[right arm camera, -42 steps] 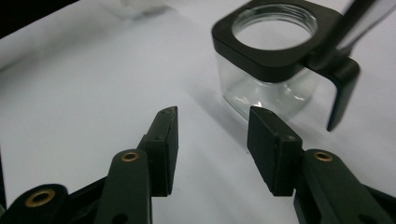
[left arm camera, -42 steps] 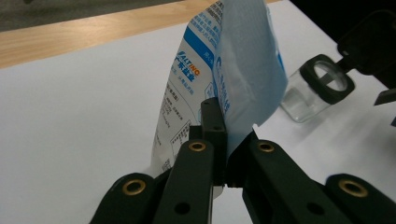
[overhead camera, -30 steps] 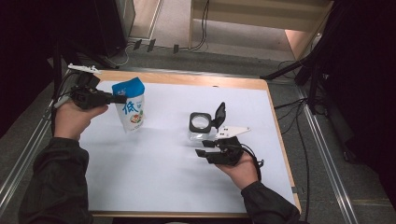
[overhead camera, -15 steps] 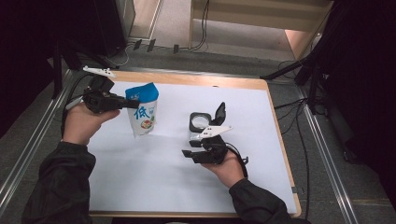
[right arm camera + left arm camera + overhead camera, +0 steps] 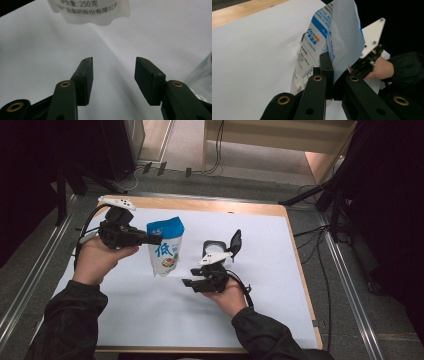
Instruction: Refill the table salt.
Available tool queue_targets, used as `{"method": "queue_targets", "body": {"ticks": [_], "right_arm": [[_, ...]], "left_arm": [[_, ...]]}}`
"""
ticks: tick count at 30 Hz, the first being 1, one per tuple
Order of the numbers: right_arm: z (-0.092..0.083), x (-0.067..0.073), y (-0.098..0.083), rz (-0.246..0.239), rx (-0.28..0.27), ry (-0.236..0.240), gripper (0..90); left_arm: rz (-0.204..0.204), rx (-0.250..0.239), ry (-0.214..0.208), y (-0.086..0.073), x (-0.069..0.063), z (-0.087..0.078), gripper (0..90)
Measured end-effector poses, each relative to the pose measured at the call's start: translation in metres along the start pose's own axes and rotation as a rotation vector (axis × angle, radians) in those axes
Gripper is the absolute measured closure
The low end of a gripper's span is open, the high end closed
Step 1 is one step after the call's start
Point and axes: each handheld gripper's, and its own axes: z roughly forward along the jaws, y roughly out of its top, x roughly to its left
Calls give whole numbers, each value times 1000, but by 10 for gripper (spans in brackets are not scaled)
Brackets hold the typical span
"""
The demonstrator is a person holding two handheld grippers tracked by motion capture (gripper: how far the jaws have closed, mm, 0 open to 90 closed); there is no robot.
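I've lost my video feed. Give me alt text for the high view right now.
The left gripper is shut on the upper edge of a blue and white pouch, holding it upright over the white table. The right gripper, open with nothing between its jaws, sits low near the pouch's bottom, with a small clear flip-lid container behind it.

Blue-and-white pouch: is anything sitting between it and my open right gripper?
Nothing visible. The right gripper has open, empty jaws aimed at the lower end of the blue-and-white printed pouch, with bare white table cover between them. The left gripper is shut on the pouch's side. The clear flip-lid container sits off to the side.
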Motion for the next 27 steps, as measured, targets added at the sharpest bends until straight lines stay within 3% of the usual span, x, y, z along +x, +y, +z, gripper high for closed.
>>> {"method": "queue_targets", "body": {"ticks": [5, 13, 16, 18, 27], "right_arm": [[13, 1, 2, -3, 15, 11, 513], [23, 2, 1, -25, 20, -8, 515], [24, 2, 1, -24, 4, -11, 512], [24, 2, 1, -33, -6, -13, 512], [24, 7, 2, -80, -22, -20, 554]], "left_arm": [[27, 6, -22, 2, -15, 4, 900], [27, 22, -52, 3, -28, 11, 900], [7, 8, -50, 1, -25, 12, 900], [-10, 7, -74, 0, -21, 14, 900], [-23, 6, -52, -1, -19, 20, 900]]}}
